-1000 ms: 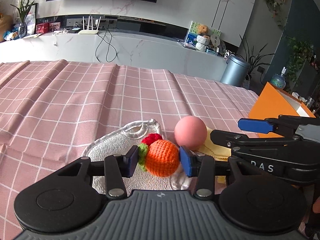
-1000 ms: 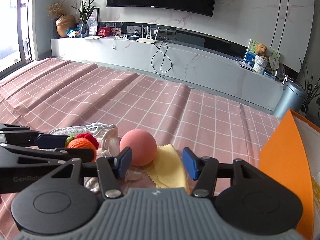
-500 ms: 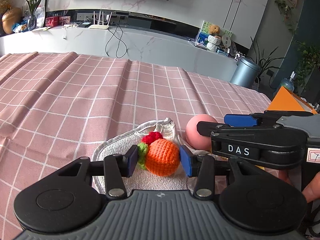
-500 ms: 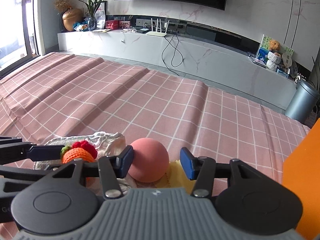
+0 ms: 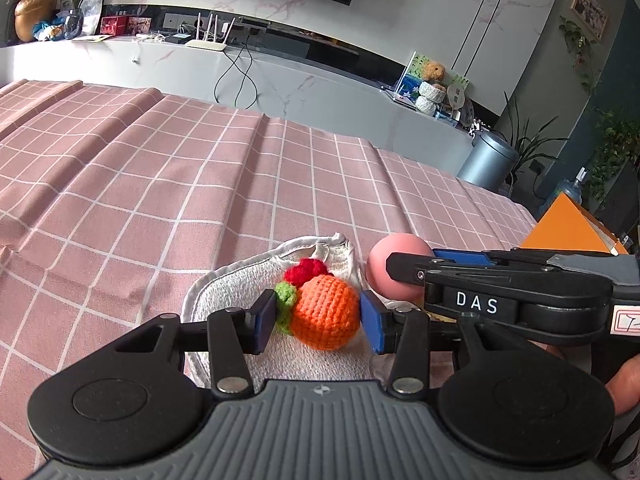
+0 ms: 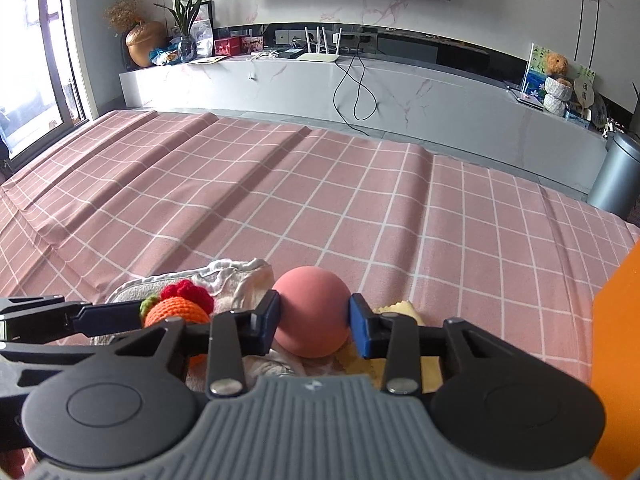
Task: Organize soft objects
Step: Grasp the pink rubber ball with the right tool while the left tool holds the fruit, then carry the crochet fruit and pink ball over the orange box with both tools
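The left claw [image 5: 318, 318] grasps the orange crocheted fruit with green and red tufts [image 5: 325, 311] over a white terry cloth [image 5: 228, 292]. Just to its right, the right claw [image 6: 314, 320] clamps the smooth pink ball [image 6: 311, 310] above a yellow cloth [image 6: 400, 309].

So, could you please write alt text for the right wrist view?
The right gripper has its jaws closed on a pink ball over a pink checked cloth. The left gripper holds a crocheted orange beside it.
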The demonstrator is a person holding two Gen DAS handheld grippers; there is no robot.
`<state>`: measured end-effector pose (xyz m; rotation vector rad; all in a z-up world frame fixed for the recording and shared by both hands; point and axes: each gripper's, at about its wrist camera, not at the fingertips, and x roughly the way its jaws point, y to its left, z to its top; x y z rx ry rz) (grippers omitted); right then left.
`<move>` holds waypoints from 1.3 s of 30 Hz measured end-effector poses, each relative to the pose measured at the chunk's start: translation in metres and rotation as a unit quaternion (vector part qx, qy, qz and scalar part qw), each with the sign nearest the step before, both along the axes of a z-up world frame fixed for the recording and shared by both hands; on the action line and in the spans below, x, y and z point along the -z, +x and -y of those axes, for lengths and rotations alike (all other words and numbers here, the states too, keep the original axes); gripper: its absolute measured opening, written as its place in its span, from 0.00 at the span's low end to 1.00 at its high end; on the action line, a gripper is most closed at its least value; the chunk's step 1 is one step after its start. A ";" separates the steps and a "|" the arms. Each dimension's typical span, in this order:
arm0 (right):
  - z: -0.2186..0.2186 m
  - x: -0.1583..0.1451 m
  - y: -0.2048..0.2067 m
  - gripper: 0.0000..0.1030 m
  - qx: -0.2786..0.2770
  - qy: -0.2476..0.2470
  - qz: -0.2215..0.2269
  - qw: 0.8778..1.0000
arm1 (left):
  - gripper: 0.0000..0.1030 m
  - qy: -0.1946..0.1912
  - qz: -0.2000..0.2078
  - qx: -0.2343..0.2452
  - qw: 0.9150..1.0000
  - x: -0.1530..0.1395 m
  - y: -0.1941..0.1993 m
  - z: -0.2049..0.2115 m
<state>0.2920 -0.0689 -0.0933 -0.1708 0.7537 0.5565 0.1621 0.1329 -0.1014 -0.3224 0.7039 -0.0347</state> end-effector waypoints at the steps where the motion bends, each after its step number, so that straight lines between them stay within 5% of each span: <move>1: 0.000 -0.001 -0.001 0.32 -0.001 -0.002 0.001 1.000 | 0.50 0.002 -0.001 0.000 1.000 0.000 0.000 0.001; 11: 0.017 -0.025 -0.025 0.30 -0.008 -0.002 0.026 1.000 | 0.49 0.030 -0.009 0.003 1.000 -0.013 -0.003 0.013; 23: 0.091 -0.077 -0.078 0.30 0.035 0.050 0.065 0.996 | 0.49 0.032 0.041 0.023 0.998 -0.065 -0.028 0.041; 39: 0.223 -0.122 -0.122 0.31 0.127 0.034 0.126 0.983 | 0.49 0.044 0.105 0.158 0.981 -0.117 -0.023 0.154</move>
